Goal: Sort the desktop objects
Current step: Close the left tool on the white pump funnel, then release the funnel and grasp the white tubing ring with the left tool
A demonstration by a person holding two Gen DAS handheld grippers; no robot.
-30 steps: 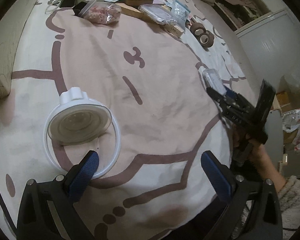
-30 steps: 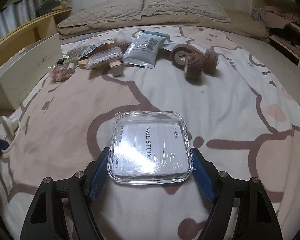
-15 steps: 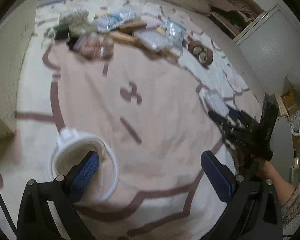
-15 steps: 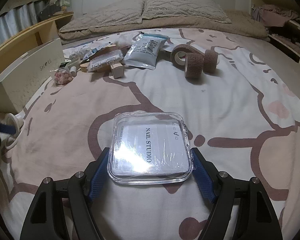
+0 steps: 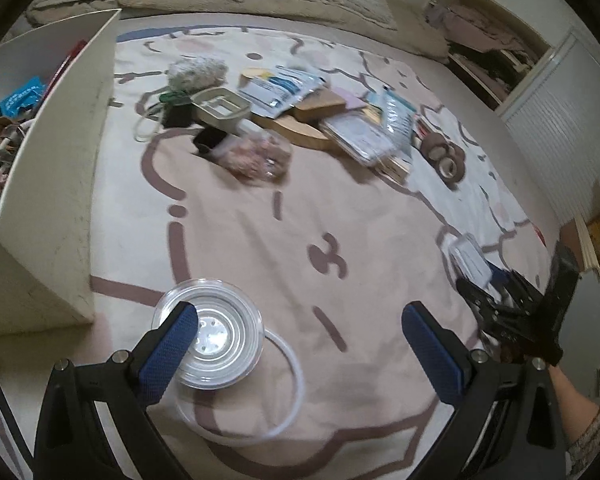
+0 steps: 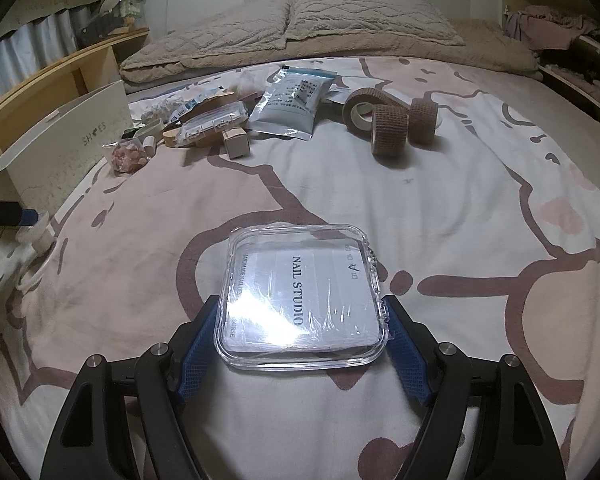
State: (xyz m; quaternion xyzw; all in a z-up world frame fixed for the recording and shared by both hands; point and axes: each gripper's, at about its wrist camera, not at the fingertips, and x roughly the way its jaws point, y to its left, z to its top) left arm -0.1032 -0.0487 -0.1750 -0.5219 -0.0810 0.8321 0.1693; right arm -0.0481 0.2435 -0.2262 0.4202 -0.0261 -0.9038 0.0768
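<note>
Bedding first: we see a bed with a pink and cream cartoon-print blanket [image 6: 440,200] spread over it, and two beige quilted pillows [image 6: 300,24] lie at its far end. At the blanket's left edge stands a cream cardboard shoe box [image 5: 60,184], open at the top with oddments inside. Across the far middle of the blanket lies a heap of things: a white foil pouch with printed text [image 6: 290,106], flat clear packets, a small cardboard carton, a clear bag of pinkish pieces [image 5: 256,154] and a beige plastic tray [image 5: 220,110]. To the right of that heap we count three brown rolls of fabric tape [image 6: 390,118], two upright and one on its side. Our right tool [image 6: 300,344] has its blue pads pressed against both sides of a square clear plastic case labelled NAIL STUDIO [image 6: 302,298], which rests flat on the blanket near us. Our left tool [image 5: 300,344] has its jaws wide apart with nothing gripped; a round clear plastic lid [image 5: 210,332] sits at its left pad, though we cannot tell whether the two touch, and a thin white ring [image 5: 260,396] lies on the blanket beneath and beside it.
</note>
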